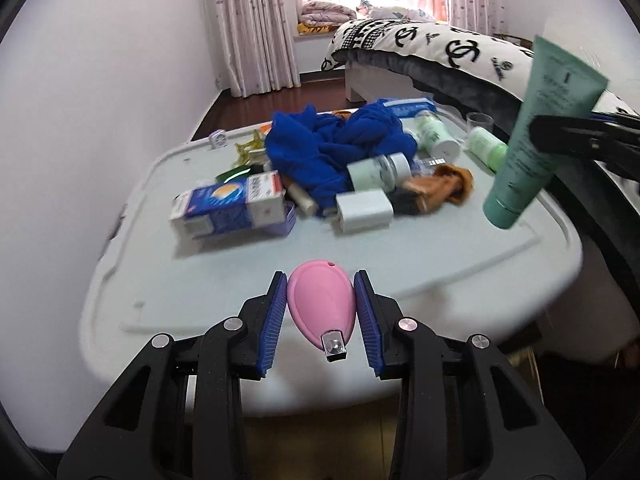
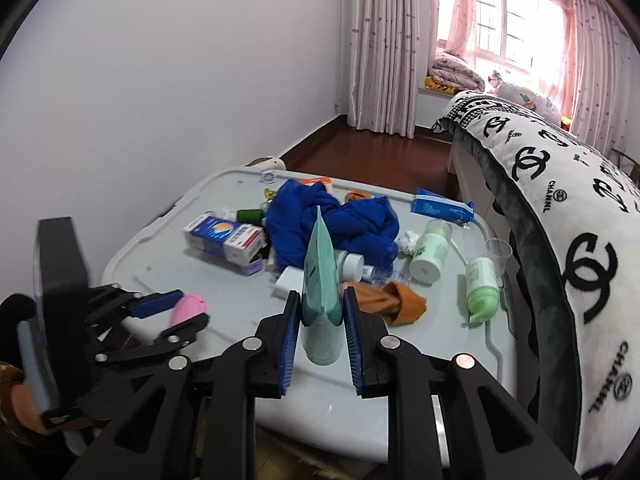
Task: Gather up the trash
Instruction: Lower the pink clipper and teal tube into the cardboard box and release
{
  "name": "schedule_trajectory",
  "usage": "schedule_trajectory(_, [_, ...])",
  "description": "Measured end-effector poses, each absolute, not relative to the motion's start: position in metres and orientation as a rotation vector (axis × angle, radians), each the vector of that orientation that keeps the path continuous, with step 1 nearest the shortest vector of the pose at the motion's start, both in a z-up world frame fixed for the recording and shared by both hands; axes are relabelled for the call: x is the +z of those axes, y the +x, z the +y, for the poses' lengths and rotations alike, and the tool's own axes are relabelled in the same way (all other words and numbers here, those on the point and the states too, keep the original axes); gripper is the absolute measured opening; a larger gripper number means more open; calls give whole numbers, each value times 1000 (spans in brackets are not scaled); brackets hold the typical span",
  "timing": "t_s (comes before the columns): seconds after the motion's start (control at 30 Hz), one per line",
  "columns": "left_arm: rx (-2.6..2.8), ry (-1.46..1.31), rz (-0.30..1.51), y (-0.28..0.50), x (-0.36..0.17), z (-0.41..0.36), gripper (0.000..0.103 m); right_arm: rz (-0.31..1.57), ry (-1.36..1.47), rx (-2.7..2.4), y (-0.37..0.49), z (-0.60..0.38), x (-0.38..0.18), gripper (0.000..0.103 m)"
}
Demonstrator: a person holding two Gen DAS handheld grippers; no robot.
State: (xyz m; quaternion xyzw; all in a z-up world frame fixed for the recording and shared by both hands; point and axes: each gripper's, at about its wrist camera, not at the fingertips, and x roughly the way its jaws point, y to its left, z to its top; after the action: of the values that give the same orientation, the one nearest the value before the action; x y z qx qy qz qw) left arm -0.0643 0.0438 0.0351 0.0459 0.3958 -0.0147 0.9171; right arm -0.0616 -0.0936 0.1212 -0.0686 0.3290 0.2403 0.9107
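A bedroom with pale walls, pink curtains and a bed (image 2: 560, 184) under a black-and-white patterned cover surrounds a low white plastic lid (image 1: 400, 264) that serves as the work surface. The clutter sits mostly on its far half: a crumpled blue cloth (image 1: 320, 148) in the middle, a blue and white box (image 1: 224, 204) to the left, 2 green bottles (image 2: 432, 250) lying on their sides to the right, a clear cup (image 2: 498, 254) at the right edge near the bed, an orange rag (image 2: 394, 300) and a white charger block (image 1: 364, 210) nearer in.

The left gripper (image 1: 321, 304) has its blue pads pressed on both flanks of a pink teardrop-shaped clipper (image 1: 321, 306), whose metal end points back toward the camera. Squeezing the widest part keeps the smooth shell from slipping out. It hangs above the near, bare part of the lid, clear of the pile.

The right gripper (image 2: 322, 322) is clamped on a green tube (image 2: 320, 280), gripped low near the cap, so the flat crimped tail stands up and away from the camera. In the left view the same tube tilts in the air at the right, above the lid's right edge.

Both hands thus carry 1 item each, lifted off the surface. No bin shows in either view, so where these 2 pieces should go cannot be told. The next step is probably carrying them to a container out of sight, with most of the clutter left to sort.
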Motion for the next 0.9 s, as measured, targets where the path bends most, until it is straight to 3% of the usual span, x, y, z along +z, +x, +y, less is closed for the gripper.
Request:
schedule_trajectory(0.17, [-57, 129, 920, -123, 18, 47, 34, 744, -89, 521, -117, -86, 102, 22])
schedule_trajectory(0.47, [-39, 83, 1189, -171, -49, 63, 38, 1119, 34, 492, -205, -68, -20, 24])
schedule_trajectory(0.5, [-30, 86, 1211, -171, -53, 66, 46, 1151, 23, 484, -210, -65, -31, 28])
schedule_trajectory(0.53, [-14, 87, 1222, -171, -55, 68, 61, 1174, 0, 462, -212, -62, -39, 37])
schedule_trajectory(0.57, [11, 90, 1230, -171, -56, 71, 68, 1187, -17, 450, -212, -60, -42, 64])
schedule_trajectory(0.6, [30, 88, 1222, -171, -54, 75, 73, 1187, -32, 444, -211, -57, -43, 81])
schedule_trajectory(0.7, [41, 53, 1199, -169, -44, 82, 75, 1112, -41, 416, -213, -56, -28, 93])
schedule_trajectory(0.9, [57, 56, 1041, -151, 0, 87, 77, 1028, 22, 371, -198, -70, 6, 95])
